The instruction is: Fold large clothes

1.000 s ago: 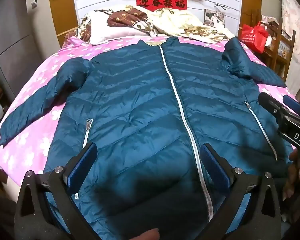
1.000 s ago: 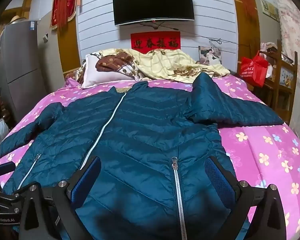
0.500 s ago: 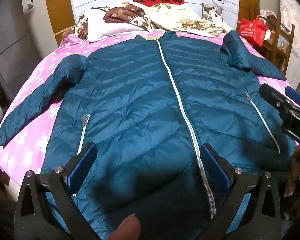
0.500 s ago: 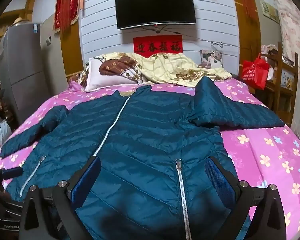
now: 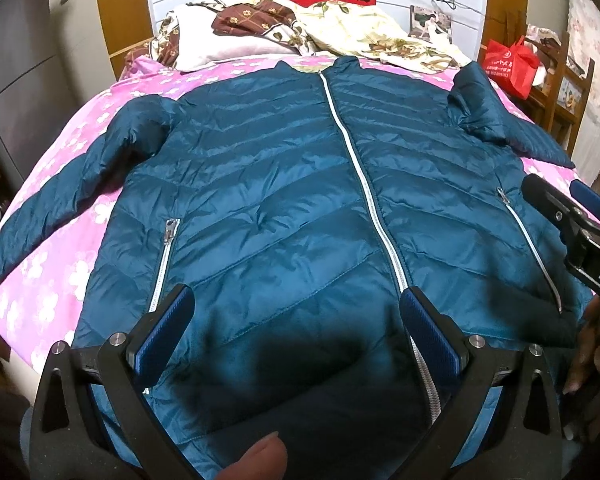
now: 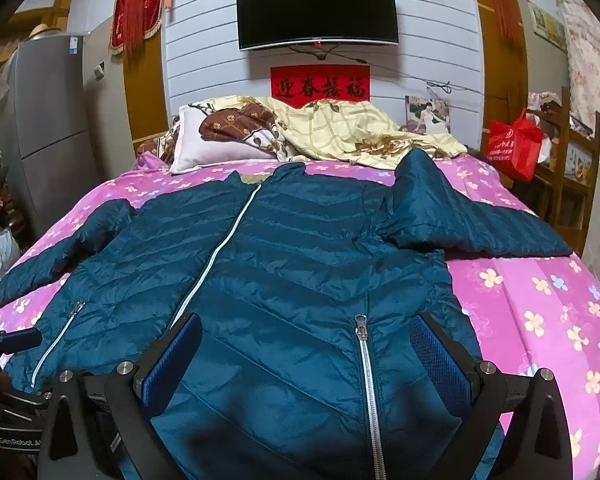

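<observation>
Through my left wrist camera, my left gripper (image 5: 296,328) hangs with its jaws spread wide and nothing between them, over the lower front of the teal puffer jacket (image 5: 284,184), which lies zipped and face-up on the pink flowered bedsheet (image 5: 60,272). The white main zipper (image 5: 374,216) runs up just inside my right-hand finger; a pocket zipper (image 5: 165,256) sits just beyond my left-hand finger. One sleeve (image 5: 72,196) stretches away to the left of my jaws. At the right edge my other tool juts in over the jacket's side. Ahead, past the collar, lie a pillow (image 5: 220,46) and a crumpled quilt (image 5: 364,36). Through my right wrist camera, my right gripper (image 6: 306,354) is likewise wide open and empty, above the jacket's hem, with the other pocket zipper (image 6: 366,376) running between my fingers. The other sleeve (image 6: 472,224) lies bent outward ahead and to the right. Beyond it stands a red bag (image 6: 514,148); a television (image 6: 316,10) hangs on the far wall.
</observation>
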Motion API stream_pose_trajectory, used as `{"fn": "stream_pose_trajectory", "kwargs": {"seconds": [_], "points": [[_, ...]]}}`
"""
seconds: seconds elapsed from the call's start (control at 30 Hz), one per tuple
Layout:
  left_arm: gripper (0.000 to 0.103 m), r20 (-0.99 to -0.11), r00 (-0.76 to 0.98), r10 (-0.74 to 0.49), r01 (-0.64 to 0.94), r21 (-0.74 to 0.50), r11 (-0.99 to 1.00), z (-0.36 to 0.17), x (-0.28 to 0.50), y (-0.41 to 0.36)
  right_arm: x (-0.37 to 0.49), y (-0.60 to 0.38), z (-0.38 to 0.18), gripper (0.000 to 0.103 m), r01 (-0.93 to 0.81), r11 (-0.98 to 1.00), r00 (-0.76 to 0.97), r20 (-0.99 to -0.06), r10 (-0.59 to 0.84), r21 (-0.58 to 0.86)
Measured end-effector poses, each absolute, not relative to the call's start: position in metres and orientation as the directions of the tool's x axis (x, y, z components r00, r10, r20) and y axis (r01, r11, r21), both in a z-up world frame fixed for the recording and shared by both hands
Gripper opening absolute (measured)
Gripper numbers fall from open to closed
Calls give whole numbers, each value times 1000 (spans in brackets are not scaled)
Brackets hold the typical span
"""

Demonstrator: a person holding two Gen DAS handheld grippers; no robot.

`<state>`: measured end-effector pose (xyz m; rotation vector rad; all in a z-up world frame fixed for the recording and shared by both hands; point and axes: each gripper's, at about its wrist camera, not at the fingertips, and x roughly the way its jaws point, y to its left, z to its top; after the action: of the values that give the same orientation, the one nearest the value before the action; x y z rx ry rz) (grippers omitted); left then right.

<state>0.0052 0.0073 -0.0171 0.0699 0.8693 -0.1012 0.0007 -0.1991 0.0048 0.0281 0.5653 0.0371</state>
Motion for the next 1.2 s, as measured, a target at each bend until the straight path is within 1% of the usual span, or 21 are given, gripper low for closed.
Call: {"fn": "stream_pose_trajectory", "kwargs": {"seconds": [0.07, 0.13, 0.2, 0.37, 0.5, 0.83, 1.2], "points": [[103, -769, 636, -59, 115, 19, 993, -18, 5, 8, 3, -199, 2, 103, -38, 998, 831, -553, 62, 56], [103, -770, 635, -63, 114, 12, 993, -18, 6, 9, 9, -202, -5, 103, -47, 994, 800, -592, 96, 97], [103, -770, 635, -65, 115, 11, 993, -17, 6, 9, 10, -201, -7, 103, -39, 995, 792, -604, 90, 96], [103, -775, 629, -67, 109, 3, 994, -19, 7, 11, 3, -196, -1, 103, -18, 998, 814, -579, 52, 65], [103, -780, 622, -71, 105, -7, 995, -20, 8, 14, 6, -194, -3, 103, -8, 999, 805, -592, 37, 52], [103, -784, 617, -66, 102, -3, 995, -22, 10, 13, 8, -198, -2, 103, 2, 998, 809, -587, 38, 66], [103, -785, 616, -66, 102, -3, 995, -25, 10, 14, 8, -196, 1, 103, -4, 999, 811, -584, 31, 48]]}}
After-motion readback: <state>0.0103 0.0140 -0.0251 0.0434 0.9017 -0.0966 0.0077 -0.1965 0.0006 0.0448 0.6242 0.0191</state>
